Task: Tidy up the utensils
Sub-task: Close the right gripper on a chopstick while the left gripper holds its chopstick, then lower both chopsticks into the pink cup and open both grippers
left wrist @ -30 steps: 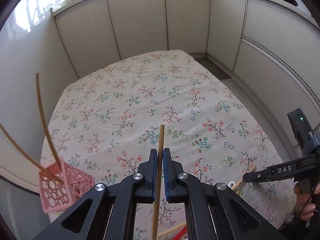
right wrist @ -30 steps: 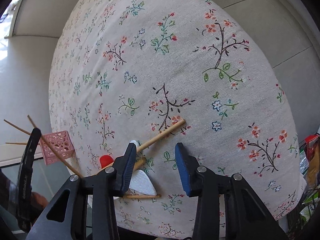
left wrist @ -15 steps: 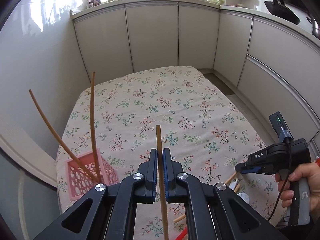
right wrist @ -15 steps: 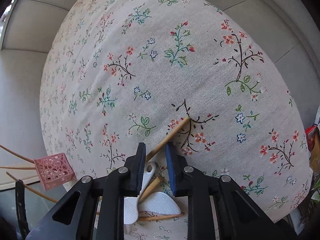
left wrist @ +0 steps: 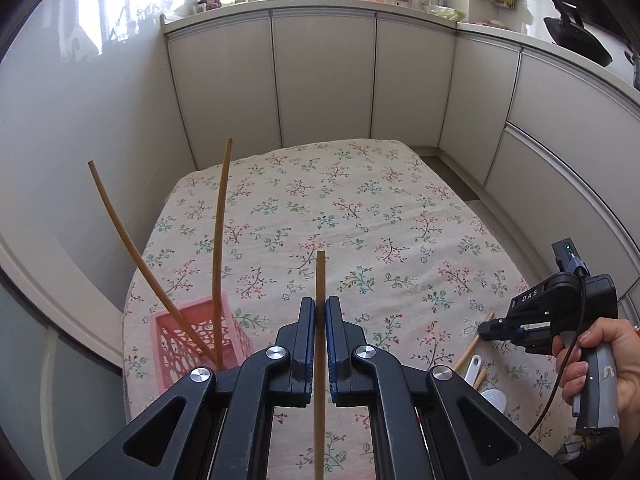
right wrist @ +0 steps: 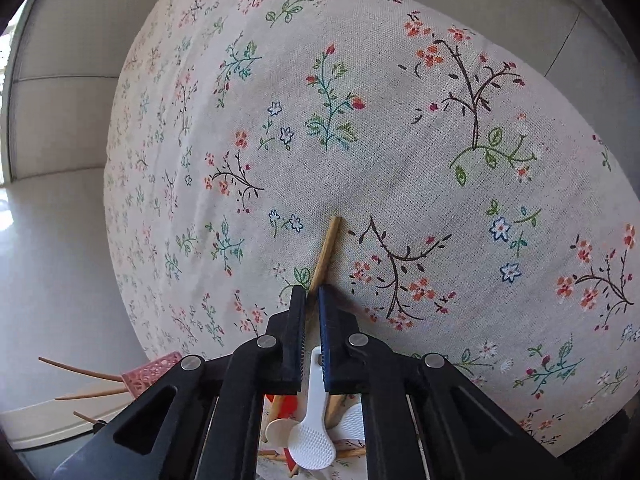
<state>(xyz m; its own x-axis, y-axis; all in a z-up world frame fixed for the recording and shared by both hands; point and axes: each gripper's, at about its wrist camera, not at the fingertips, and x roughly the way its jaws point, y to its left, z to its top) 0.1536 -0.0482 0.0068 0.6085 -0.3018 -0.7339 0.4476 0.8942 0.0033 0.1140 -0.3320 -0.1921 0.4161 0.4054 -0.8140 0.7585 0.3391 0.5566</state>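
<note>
My left gripper [left wrist: 320, 310] is shut on a wooden chopstick [left wrist: 320, 280] and holds it upright above the floral table, right of a pink lattice basket [left wrist: 176, 344] with two chopsticks [left wrist: 218, 240] leaning in it. My right gripper [right wrist: 312, 298] is shut on another wooden chopstick [right wrist: 328, 244] whose tip rests on the cloth; it also shows in the left wrist view [left wrist: 486, 328]. Below it lie white rice paddles [right wrist: 310, 436], more chopsticks and a red utensil [right wrist: 288, 404]. The basket shows at the lower left of the right wrist view [right wrist: 150, 372].
The table is covered by a floral cloth [left wrist: 360, 220]. Grey cabinet fronts [left wrist: 324, 80] close in behind and to the right. The pile of utensils [left wrist: 480, 376] lies near the table's right front edge.
My right gripper closed from open onto the chopstick on the cloth. My left gripper rose and tilted up with its chopstick, bringing the basket closer to centre-left.
</note>
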